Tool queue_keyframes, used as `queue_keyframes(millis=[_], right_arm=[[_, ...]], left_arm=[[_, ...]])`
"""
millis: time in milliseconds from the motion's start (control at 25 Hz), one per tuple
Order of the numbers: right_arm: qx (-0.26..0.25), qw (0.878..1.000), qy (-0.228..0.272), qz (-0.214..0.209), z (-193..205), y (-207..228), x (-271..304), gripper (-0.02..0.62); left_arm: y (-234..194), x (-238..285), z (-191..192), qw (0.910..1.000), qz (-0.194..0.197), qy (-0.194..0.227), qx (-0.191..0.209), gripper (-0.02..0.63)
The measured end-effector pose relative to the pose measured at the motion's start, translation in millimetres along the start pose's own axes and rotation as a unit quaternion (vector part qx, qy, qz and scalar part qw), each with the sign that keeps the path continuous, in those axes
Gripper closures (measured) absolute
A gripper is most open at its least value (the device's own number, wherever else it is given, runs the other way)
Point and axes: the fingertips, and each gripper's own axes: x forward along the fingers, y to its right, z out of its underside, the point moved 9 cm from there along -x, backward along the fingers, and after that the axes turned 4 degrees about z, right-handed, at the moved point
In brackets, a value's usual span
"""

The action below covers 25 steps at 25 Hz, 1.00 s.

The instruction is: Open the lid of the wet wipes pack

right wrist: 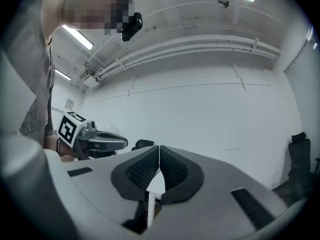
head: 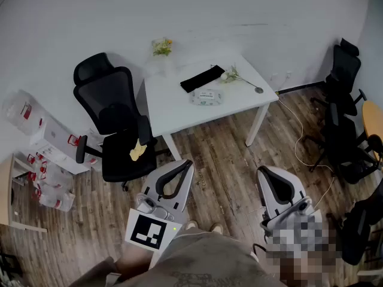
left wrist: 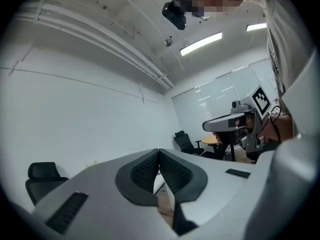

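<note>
Left gripper (head: pixel 188 164) and right gripper (head: pixel 262 171) hanging empty, jaws pressed together; wet wipes pack (head: pixel 207 96) lying on table (head: pixel 173 113), office chair (head: pixel 114 124) standing alongside.

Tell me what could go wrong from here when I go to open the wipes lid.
1. The wet wipes pack lies loose on the white table; tugging with one gripper alone may lift the whole pack instead.
2. The flower and a black item lie close by and could get knocked.
3. A cable trails on the floor near the table leg, a possible trip on the approach.
</note>
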Motion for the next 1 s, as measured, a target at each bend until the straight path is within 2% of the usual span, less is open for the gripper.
queue_keyframes(millis=[280,800,960,1000], right_arm=[[0.02,1.0,0.004,0.008,4.1,16.3,-8.7,0.563],[0.021,0.999,0.013,-0.029,11.2,32.8,-7.2,0.563],[0.027,0.999,0.029,-0.012,13.3,40.3,-2.8,0.561],[0.027,0.999,0.033,-0.003,14.1,43.8,-0.6,0.512]], left_arm=[[8.8,7.7,-1.9,1.0,-0.004,-0.006,0.007,0.589],[18.2,21.5,2.6,0.9998,-0.013,-0.014,-0.001,0.589],[15.1,28.3,5.9,0.9997,-0.016,-0.017,-0.004,0.589],[13.1,31.1,7.3,0.9997,-0.016,-0.017,-0.003,0.589]])
